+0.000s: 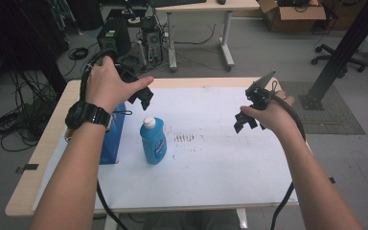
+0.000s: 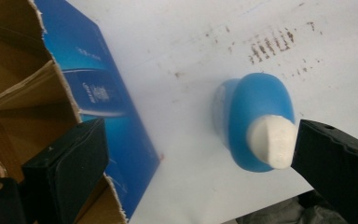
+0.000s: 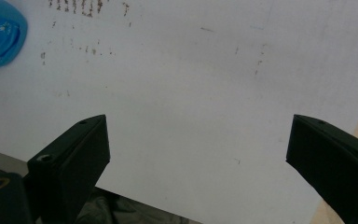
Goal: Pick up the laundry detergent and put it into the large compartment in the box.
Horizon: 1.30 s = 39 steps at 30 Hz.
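Two grippers: black, two-jawed, one in each hand, both held above the table.
Left gripper (image 1: 141, 96): raised over the table's left side, above the box and bottle; forearm reaching forward, wrist bent down, black watch (image 1: 87, 114) on it; jaws spread wide, gripping nothing.
Left gripper view: bottle cap just beside the right jaw, whether touching cannot be told; left jaw over the box's open top.
Right gripper (image 1: 245, 120): held over the table's right side, well apart from the bottle; hand wrapped round the grip, cable trailing back along the forearm; jaws spread wide, bare sheet between them.
Bottle (image 1: 153, 141): one, upright, left of the sheet's centre, just right of the box; blue plastic, flattened oval body, white cap, printed label.
Box (image 1: 112, 139): one, blue printed cardboard, brown inside, torn ragged edge, open at the top, standing at the table's left edge.
Sheet (image 1: 220, 153): one, white, smooth, covering most of the table, marked with rows of small brown smudges near the middle.
Table (image 1: 24, 189): one, pale wood, rounded corners.
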Tool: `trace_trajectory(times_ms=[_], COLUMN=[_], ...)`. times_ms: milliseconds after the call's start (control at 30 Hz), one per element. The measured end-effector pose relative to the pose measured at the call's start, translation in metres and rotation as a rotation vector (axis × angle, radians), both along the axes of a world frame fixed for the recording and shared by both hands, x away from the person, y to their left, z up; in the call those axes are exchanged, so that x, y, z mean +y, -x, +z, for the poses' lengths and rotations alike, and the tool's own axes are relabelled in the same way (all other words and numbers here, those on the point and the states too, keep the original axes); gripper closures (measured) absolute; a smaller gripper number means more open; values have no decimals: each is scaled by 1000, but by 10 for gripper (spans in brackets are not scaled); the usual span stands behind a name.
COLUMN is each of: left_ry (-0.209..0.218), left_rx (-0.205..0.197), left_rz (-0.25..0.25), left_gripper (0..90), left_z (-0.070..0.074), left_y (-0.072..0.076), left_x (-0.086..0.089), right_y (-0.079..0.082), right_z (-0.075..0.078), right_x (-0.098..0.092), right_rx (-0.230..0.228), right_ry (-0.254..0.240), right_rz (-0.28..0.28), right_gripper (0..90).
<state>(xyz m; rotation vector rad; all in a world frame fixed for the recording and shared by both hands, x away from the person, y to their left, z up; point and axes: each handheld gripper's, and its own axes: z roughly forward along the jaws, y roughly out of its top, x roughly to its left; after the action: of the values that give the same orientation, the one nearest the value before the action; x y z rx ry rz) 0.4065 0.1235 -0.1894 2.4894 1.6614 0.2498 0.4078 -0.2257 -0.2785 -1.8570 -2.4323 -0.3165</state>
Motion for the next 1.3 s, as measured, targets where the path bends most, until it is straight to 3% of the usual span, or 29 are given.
trace_trajectory(times_ms=[300, 667, 1300], left_ry=[-16, -35, -37], left_rx=[12, 32, 88], left_rz=[-16, -27, -31], left_gripper=[41, 41, 41], left_z=[-6, -19, -56], left_y=[6, 10, 15], left_x=[-20, -30, -39], right_y=[3, 5, 7], right_z=[-1, -4, -13], right_x=[-3, -8, -8], right_rx=[0, -1, 7], right_ry=[-9, -20, -25], right_rz=[-4, -7, 4], right_gripper=[64, 64, 64])
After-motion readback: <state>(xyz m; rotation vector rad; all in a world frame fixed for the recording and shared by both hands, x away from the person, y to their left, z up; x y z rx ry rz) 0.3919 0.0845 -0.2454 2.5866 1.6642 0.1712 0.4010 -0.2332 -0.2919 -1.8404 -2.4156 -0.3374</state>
